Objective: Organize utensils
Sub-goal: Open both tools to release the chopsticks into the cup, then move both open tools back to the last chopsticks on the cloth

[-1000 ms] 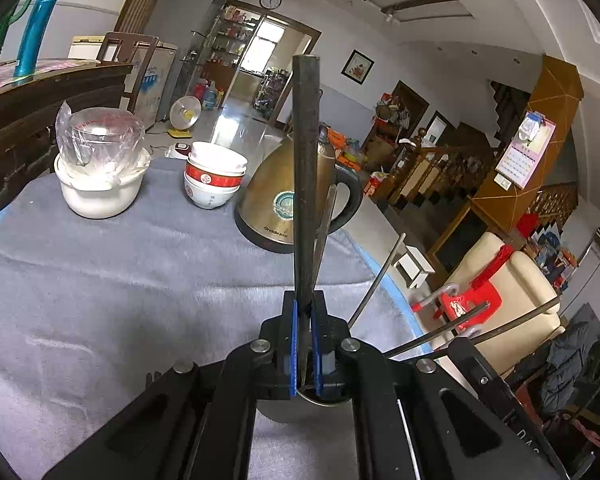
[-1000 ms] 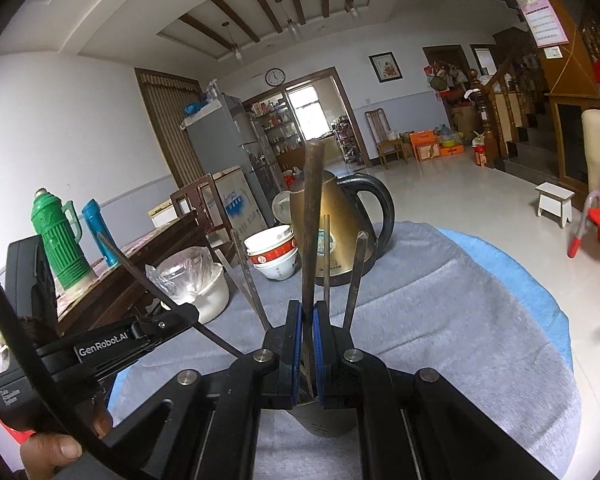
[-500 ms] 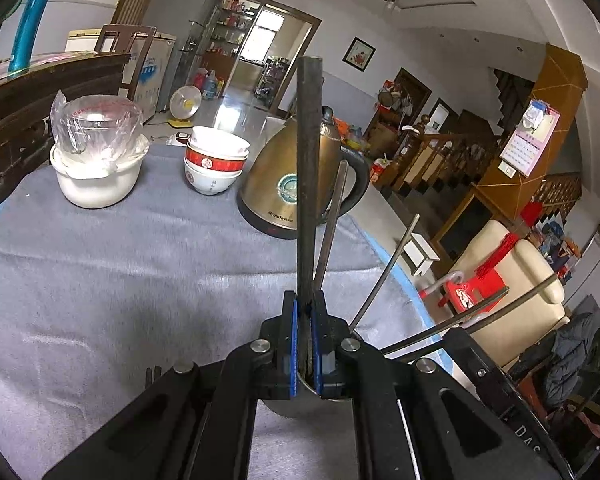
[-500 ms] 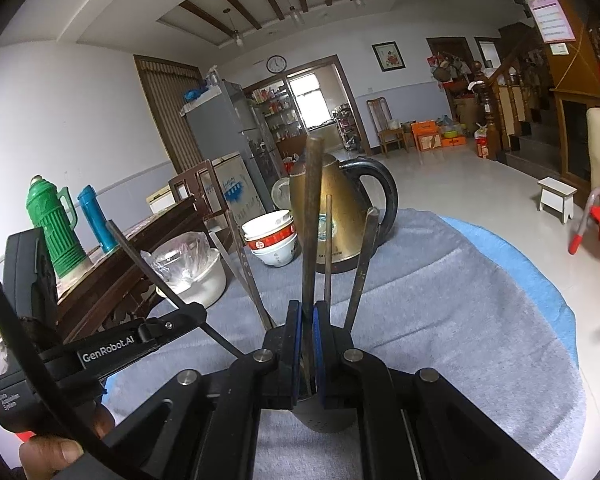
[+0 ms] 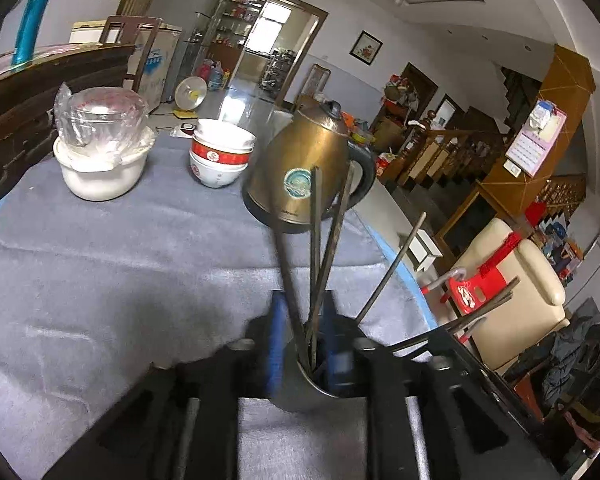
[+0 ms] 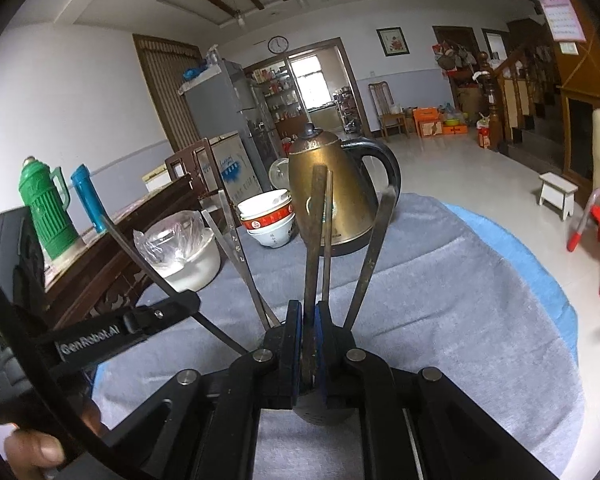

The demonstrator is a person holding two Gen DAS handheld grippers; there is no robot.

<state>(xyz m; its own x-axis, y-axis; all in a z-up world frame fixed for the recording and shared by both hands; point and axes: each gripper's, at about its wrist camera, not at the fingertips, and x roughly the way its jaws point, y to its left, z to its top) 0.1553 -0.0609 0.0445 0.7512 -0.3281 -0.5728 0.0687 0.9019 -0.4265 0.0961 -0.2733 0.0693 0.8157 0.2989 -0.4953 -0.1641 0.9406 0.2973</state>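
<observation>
Utensils [image 6: 314, 240]: thin, stiff metal, probably slick; standing in holder [image 5: 300, 390] on surface [image 5: 120, 280].
Hold: mid-shaft.
Left tongs [image 5: 302, 344]: just opened, pinching nothing.
Right tongs [image 6: 308, 344]: pinching one.

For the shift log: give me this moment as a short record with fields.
surface: grey cloth on a round table
holder: metal cup with chopsticks fanned out of it
left gripper: jaws just opened, chopsticks between them but not pressed
right gripper: jaws shut on one brown chopstick standing in the cup
behind: brass kettle, stacked bowls, white pot under plastic wrap
</observation>
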